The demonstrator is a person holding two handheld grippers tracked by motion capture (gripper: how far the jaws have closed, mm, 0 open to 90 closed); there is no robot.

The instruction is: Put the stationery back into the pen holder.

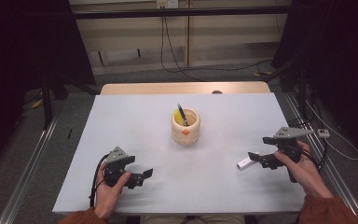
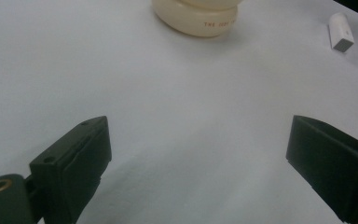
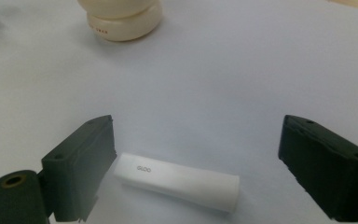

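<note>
A cream round holder (image 1: 185, 127) stands mid-table with a black pen (image 1: 182, 114) and something yellow in it; its base shows in the left gripper view (image 2: 200, 21) and the right gripper view (image 3: 121, 21). A white glue stick (image 1: 244, 163) lies flat at the right, marked GLOO (image 3: 179, 181). My right gripper (image 1: 257, 158) is open just right of the stick, which lies low between its jaws, nearer the left one. My left gripper (image 1: 145, 175) is open near the front left edge, with bare table between its jaws. The glue stick (image 2: 341, 31) lies far off in the left gripper view.
The white tabletop (image 1: 135, 126) has a wooden strip (image 1: 182, 87) along its far edge. Cables run over the floor behind and to the right of the table. Dark curtains stand at both sides.
</note>
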